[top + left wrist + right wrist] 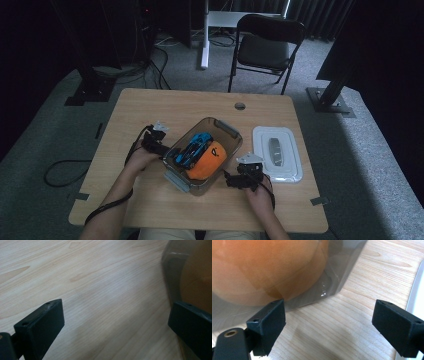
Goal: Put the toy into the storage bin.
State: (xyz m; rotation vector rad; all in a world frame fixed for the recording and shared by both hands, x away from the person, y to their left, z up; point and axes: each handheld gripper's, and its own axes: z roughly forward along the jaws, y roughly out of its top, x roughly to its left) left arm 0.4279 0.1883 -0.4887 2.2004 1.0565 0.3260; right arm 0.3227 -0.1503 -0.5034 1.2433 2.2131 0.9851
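Note:
A clear plastic box (226, 129) stands in the middle of the wooden table, holding a blue toy car (192, 148) and an orange cap (207, 161). My left gripper (161, 148) rests against the box's left side, open; in the left gripper view the box wall (172, 275) lies beside the right jaw with bare wood between the jaws (116, 325). My right gripper (231, 177) sits at the box's right front corner, open. The right gripper view has the orange cap (262, 267) behind the clear wall, just beyond the left jaw (329, 322).
A white lid (277, 152) with a grey handle lies flat to the right of the box; its edge (415, 285) is close to my right jaw. A cable hole (240, 106) is near the table's far edge. A black chair (267, 45) stands beyond the table.

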